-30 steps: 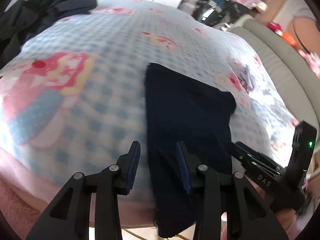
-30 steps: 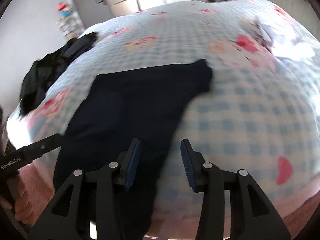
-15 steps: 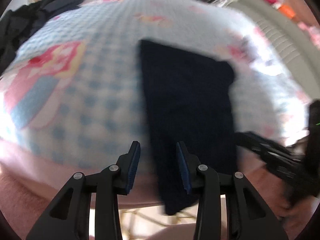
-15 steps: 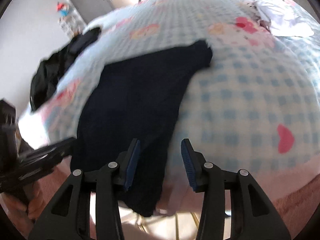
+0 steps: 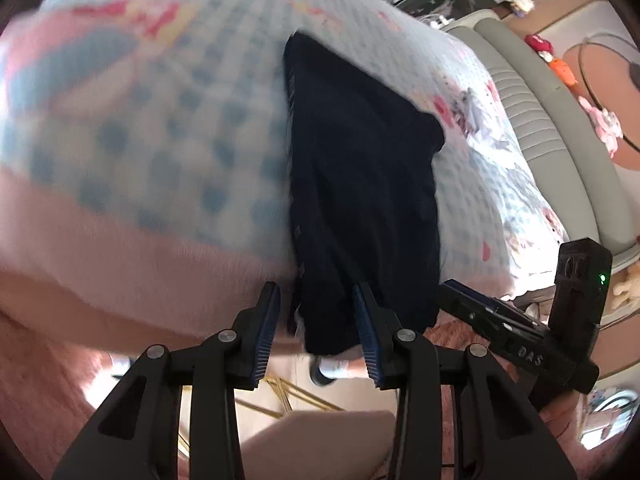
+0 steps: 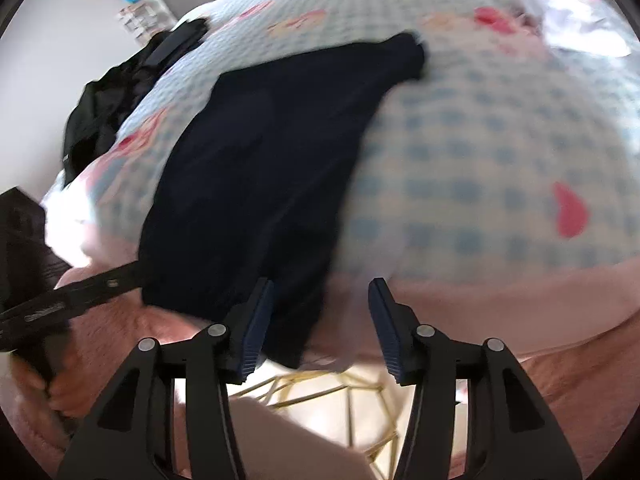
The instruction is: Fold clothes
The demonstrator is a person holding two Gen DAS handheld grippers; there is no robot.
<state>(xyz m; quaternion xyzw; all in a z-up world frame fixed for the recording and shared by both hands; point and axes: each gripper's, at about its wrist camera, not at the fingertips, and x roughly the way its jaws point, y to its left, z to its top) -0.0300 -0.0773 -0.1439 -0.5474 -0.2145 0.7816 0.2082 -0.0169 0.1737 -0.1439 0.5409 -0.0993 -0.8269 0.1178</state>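
A dark navy garment (image 5: 360, 168) lies flat on the blue-checked bed blanket (image 5: 160, 140), and its near end hangs over the bed's pink front edge. My left gripper (image 5: 318, 332) is open at that edge; the hanging hem sits between its fingers, and the pads do not press it. In the right wrist view the garment (image 6: 260, 160) runs down to my right gripper (image 6: 322, 320), whose jaws are opening. The garment's lower corner hangs just inside that gripper's left finger (image 6: 256, 328). Each gripper also shows at the side of the other's view.
A heap of black clothes (image 6: 120, 92) lies at the bed's far left, and a white cloth (image 6: 580, 20) at the far right. A grey sofa (image 5: 540, 92) runs along the bed's right side. Below the bed's edge stands a gold wire frame (image 6: 340, 392).
Both grippers have come down and back to the bed's front edge, so the garment's hanging end now sits between their fingers. The right jaws stand wider than before.
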